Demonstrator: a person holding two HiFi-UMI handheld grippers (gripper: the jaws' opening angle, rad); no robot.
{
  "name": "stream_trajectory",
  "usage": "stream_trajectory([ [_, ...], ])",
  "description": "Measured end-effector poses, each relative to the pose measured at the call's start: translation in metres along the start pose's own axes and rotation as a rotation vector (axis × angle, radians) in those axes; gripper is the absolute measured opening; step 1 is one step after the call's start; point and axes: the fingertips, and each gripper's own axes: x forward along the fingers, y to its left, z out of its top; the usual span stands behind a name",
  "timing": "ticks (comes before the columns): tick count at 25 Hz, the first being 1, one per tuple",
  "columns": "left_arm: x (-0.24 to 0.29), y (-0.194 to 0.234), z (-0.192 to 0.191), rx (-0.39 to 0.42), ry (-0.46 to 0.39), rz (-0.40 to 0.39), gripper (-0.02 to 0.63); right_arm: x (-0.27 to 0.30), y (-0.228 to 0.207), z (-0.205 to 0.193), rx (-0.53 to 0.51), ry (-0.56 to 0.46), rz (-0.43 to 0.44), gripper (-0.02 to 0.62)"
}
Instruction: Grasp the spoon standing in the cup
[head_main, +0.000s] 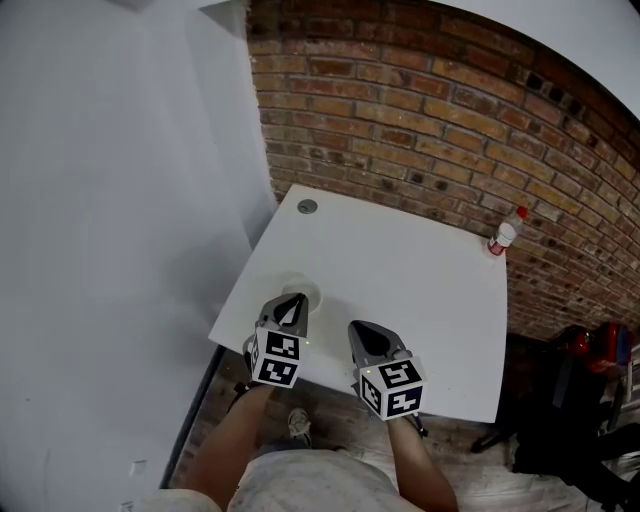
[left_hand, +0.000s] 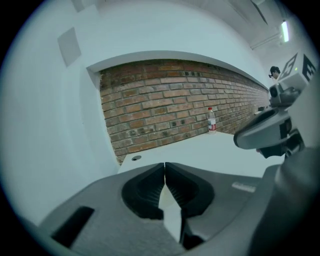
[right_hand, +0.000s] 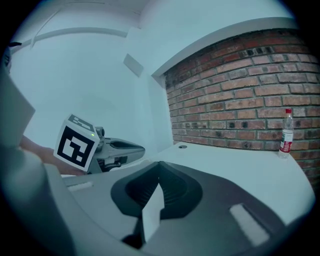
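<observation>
— Nearest first: the jaws?
— We find the left gripper (left_hand: 164, 164) and right gripper (right_hand: 159, 163) both clenched on nothing.
— The spoon?
— We cannot make it out. A pale round rim (head_main: 312, 296) lies at the left tips, and a bottle (head_main: 505, 232) far beyond.

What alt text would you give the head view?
A person's forearms hold the left gripper and right gripper side by side over the near edge of a white table, each with its jaws together and nothing between them. A red-capped bottle stands at the table's far right corner, by a brick wall.
</observation>
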Motion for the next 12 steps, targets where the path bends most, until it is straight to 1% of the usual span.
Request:
stream_trajectory([
  [8, -0.048, 0.013, 0.032, -0.051, -0.101, 0.088, 0.008, -0.013, 0.019, -0.003, -0.031, -0.002, 0.06, 0.008],
  [12, -0.074, 0.013, 0.043, -0.058, -0.141, 0.125, 0.008, -0.019, 0.03, -0.003, -0.047, -0.006, 0.093, 0.008],
])
